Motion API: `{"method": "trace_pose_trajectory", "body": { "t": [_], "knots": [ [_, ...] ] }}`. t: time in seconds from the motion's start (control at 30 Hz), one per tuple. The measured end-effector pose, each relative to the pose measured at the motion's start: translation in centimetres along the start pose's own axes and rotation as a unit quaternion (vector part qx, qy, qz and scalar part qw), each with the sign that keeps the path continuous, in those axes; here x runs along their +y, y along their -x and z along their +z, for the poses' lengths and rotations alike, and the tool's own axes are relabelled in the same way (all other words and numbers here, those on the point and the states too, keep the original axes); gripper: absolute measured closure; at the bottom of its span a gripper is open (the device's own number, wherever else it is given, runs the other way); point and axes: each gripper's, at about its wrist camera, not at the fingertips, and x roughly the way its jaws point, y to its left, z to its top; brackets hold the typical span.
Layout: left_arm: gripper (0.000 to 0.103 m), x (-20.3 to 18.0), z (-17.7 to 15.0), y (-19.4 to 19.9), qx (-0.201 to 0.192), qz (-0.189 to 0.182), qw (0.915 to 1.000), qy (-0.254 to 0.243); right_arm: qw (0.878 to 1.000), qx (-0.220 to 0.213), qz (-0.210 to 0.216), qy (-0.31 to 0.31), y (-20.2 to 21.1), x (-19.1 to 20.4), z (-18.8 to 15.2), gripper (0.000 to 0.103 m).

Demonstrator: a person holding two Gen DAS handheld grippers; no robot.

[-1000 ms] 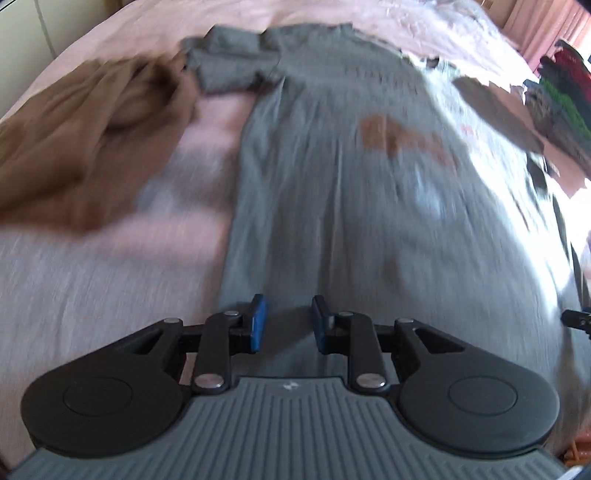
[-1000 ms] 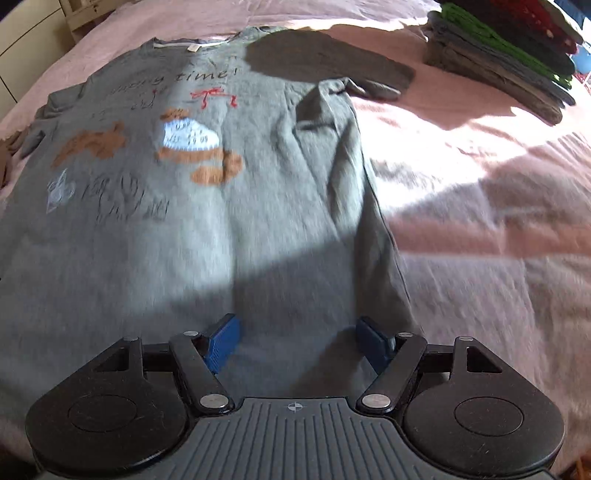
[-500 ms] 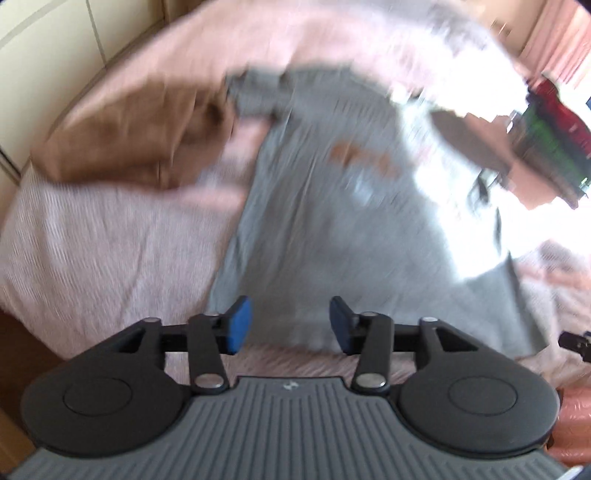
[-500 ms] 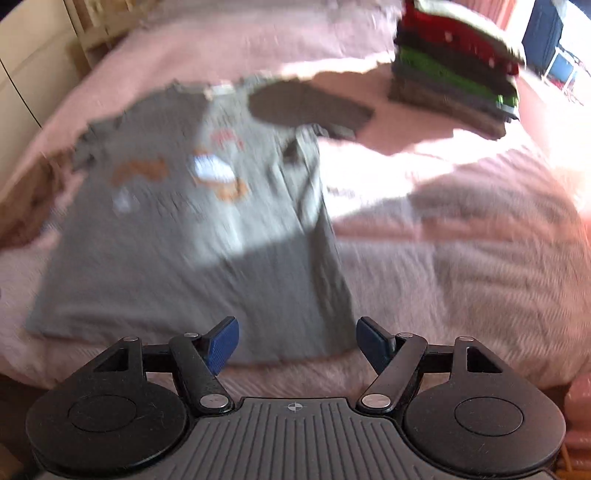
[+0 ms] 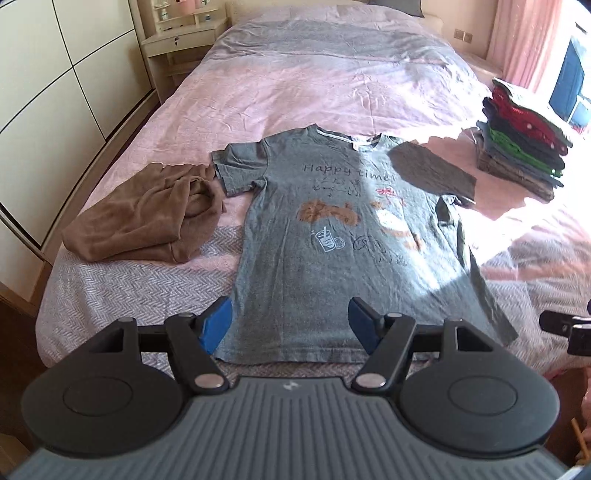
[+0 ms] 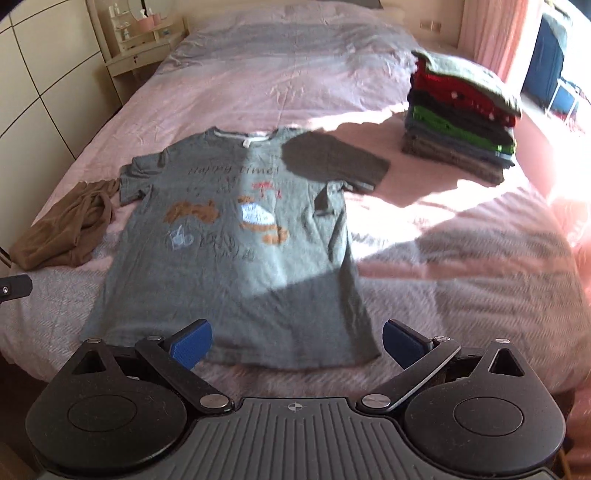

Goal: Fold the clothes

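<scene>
A grey T-shirt (image 5: 332, 236) (image 6: 236, 251) with a "Happy time!" print lies spread flat, front up, on the pink bed, hem toward me. Its right sleeve is folded inward. High above the hem hangs my left gripper (image 5: 290, 325), jaws opening, nothing between the blue pads. My right gripper (image 6: 297, 343) also hovers above the hem near the shirt's right corner, jaws opening wide and empty. A crumpled brown garment (image 5: 147, 221) (image 6: 66, 229) lies left of the shirt.
A stack of folded clothes (image 5: 521, 147) (image 6: 461, 114) stands on the bed's right side. The pink bedspread (image 5: 332, 74) stretches far behind the shirt. A wardrobe (image 5: 55, 92) and a bedside shelf (image 5: 177, 40) line the left; a pink curtain (image 6: 484, 33) hangs at right.
Both grippers have risen well away from the shirt, so the whole shirt and bed now show. Both pairs of jaws have spread wider. The shirt lies still.
</scene>
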Motion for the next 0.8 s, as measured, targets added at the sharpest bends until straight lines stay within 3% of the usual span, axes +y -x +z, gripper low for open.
{"method": "trace_pose_trajectory", "body": {
  "t": [0.8],
  "knots": [
    [0.034, -1.1, -3.2, 1.3, 0.020, -0.006, 0.9996, -0.018, 0.999, 0.033, -0.004, 0.028, 1.0, 2.3, -2.9, 0.002]
  ]
}}
